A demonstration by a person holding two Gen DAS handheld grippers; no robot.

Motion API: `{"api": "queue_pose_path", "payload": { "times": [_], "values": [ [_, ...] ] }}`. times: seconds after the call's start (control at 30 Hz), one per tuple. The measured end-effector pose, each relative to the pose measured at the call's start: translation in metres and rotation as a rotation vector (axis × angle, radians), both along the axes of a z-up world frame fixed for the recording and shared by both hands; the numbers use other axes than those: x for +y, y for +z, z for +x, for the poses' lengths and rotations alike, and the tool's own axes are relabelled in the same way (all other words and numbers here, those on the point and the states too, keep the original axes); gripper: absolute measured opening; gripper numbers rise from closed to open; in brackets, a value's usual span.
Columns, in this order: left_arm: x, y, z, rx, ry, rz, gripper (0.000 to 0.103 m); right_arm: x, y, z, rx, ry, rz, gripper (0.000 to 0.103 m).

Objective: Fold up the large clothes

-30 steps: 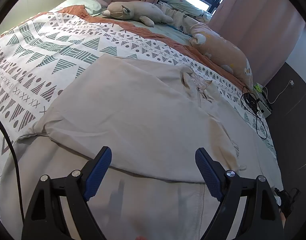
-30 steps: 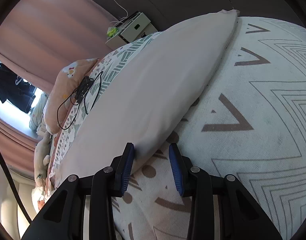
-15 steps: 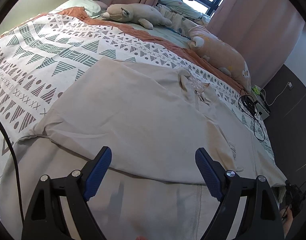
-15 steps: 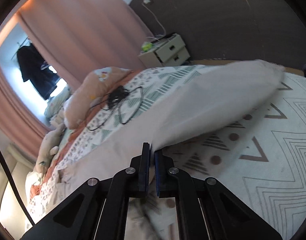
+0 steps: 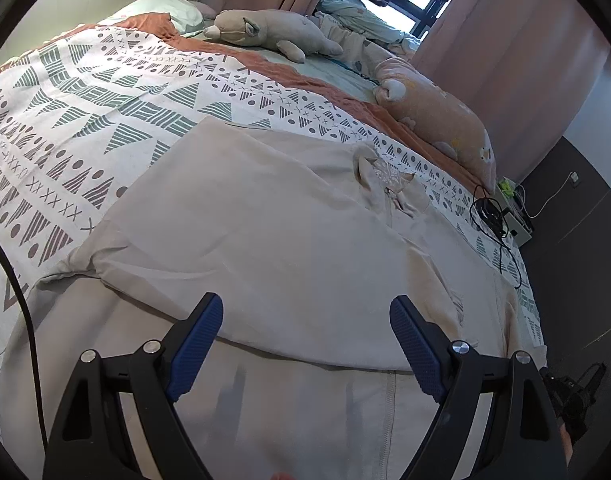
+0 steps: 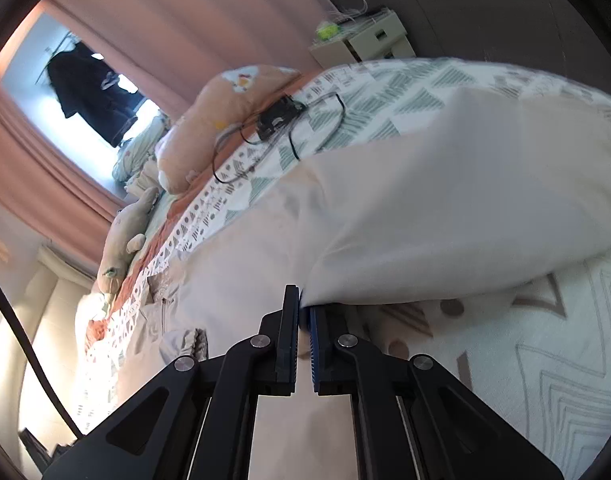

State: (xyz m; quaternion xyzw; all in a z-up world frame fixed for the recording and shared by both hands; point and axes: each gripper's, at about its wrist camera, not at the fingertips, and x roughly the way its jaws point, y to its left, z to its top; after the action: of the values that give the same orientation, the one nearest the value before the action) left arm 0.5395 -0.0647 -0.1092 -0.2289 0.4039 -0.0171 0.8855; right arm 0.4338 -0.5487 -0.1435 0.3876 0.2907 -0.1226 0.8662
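The left gripper [image 5: 301, 316] hangs angled downward with its blue-padded jaws spread wide, nothing between them. The right gripper [image 6: 301, 300] also tilts downward, its jaws pinched together on the edge of the beige garment [image 6: 445, 208].

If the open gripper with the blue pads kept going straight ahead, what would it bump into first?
Most likely the beige garment. The left gripper stands open, tilted down over the folded-over cloth on the bed, and nothing lies between them. Exactly where it would land is hard to judge.

right gripper [image 6: 302, 312]: jaws go from apart to clamped on garment [image 6: 445, 216] edge | garment edge: lifts off bedspread [image 6: 545, 352] | right view: rolls, rises
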Motion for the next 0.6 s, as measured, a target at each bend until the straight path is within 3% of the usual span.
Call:
{"api": "queue_pose_path", "payload": {
  "times": [0.07,0.1,0.13,0.17,0.3,0.6],
  "values": [
    [-0.001,0.001,-0.001,-0.003,0.0,-0.001,0.087,-0.005,0.001,-0.007,0.0,-0.018,0.015,0.016],
    [-0.001,0.001,-0.001,-0.004,-0.001,-0.001,0.087,-0.007,0.002,-0.012,-0.009,-0.027,0.022,0.039],
    [-0.001,0.002,-0.001,-0.005,-0.002,-0.003,0.087,-0.008,0.006,-0.016,-0.03,-0.032,0.034,0.07],
    [-0.001,0.002,-0.002,-0.006,-0.003,-0.006,0.087,-0.006,0.008,-0.023,-0.06,-0.043,0.049,0.079],
    [-0.001,0.003,-0.003,-0.009,-0.008,-0.009,0.087,-0.022,0.01,-0.045,-0.086,-0.108,0.063,0.08],
    [0.001,0.003,-0.003,-0.009,0.002,-0.007,0.087,-0.072,-0.025,-0.086,-0.08,-0.342,0.187,0.08]
  ]
}}
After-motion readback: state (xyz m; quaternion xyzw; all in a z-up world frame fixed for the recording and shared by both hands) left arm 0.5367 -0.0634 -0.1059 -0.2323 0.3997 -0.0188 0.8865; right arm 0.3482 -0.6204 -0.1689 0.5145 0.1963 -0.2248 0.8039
